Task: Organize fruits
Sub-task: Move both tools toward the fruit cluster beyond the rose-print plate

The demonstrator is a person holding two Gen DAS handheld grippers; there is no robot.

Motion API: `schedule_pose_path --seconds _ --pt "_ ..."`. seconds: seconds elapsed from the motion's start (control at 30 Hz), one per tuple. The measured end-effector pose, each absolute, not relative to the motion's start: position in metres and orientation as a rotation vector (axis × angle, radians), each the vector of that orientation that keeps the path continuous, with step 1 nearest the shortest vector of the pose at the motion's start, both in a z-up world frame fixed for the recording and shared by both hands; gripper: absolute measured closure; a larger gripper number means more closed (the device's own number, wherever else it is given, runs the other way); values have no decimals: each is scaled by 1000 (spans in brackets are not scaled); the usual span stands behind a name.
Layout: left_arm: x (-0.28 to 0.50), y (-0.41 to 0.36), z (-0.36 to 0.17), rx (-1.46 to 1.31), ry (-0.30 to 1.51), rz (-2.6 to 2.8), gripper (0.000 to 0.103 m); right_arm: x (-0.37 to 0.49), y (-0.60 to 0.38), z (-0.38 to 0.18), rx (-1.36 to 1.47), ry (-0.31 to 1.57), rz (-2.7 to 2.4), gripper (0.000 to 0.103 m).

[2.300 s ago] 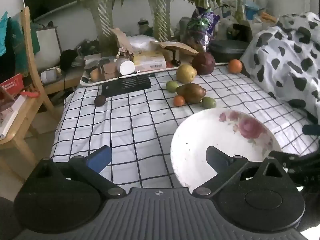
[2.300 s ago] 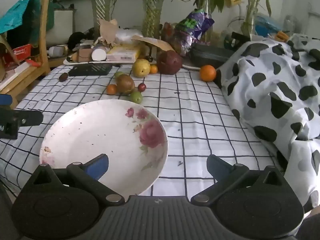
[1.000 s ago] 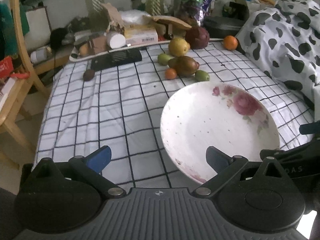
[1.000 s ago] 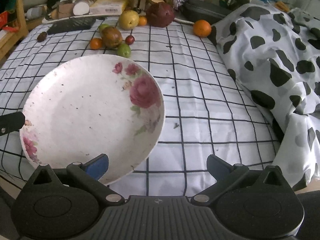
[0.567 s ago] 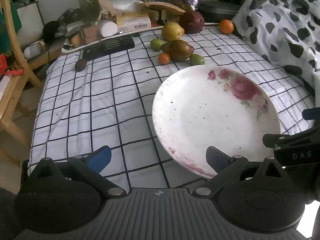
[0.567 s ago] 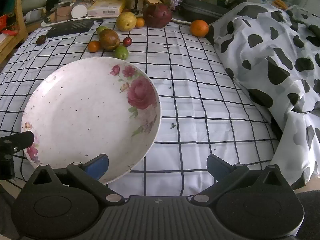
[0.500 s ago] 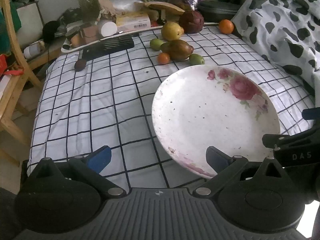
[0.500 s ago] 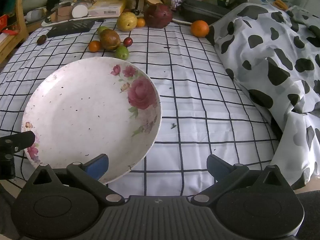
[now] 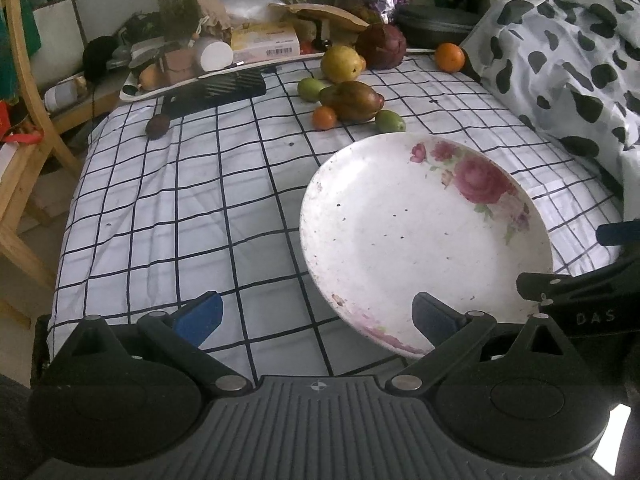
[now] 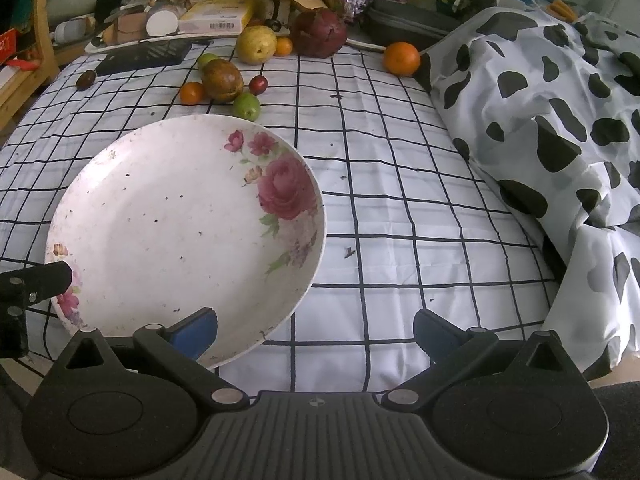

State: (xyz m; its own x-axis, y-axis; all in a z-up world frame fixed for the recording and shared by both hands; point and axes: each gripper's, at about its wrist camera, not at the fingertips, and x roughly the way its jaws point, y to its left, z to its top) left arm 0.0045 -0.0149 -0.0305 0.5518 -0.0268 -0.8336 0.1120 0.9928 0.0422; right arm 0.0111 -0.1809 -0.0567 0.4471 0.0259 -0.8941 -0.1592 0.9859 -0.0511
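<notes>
Nearest the cameras, the left gripper (image 9: 316, 316) hangs over the near edge of the bed with its blue-tipped fingers spread wide and nothing between them. The right gripper (image 10: 316, 330) is likewise released, its left fingertip (image 10: 194, 330) lying in front of the near rim of the plate; whether it touches the rim cannot be told.

The plate (image 10: 160, 216) is white with pink roses printed along its right side, and it carries no fruit. It sits on the black-and-white checked sheet (image 10: 384, 200) close to the near edge of the bed, between the two grippers.

To the right, a cow-print duvet (image 10: 540, 128) is heaped along the bed's right edge.

Farther back, toward the far edge, the fruits lie in a loose cluster: a green fruit (image 10: 247, 106) just beyond the plate's far rim, a small orange fruit (image 10: 192, 93), a brown mango (image 10: 222, 75) between them, and a small red fruit (image 10: 259, 84) beside it. Behind these are a yellow pear (image 10: 256, 45) and a dark red fruit (image 10: 318, 33). An orange (image 10: 401, 59) rests apart, against the duvet. A small dark fruit (image 10: 85, 79) sits alone near the far left corner, beside a black flat object (image 10: 144, 54).
</notes>
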Motion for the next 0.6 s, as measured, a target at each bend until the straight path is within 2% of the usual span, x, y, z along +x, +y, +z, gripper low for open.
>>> schedule_pose_path --seconds 0.6 --pt "5 -18 -28 99 977 -113 0 14 -184 -54 -127 1063 95 0"
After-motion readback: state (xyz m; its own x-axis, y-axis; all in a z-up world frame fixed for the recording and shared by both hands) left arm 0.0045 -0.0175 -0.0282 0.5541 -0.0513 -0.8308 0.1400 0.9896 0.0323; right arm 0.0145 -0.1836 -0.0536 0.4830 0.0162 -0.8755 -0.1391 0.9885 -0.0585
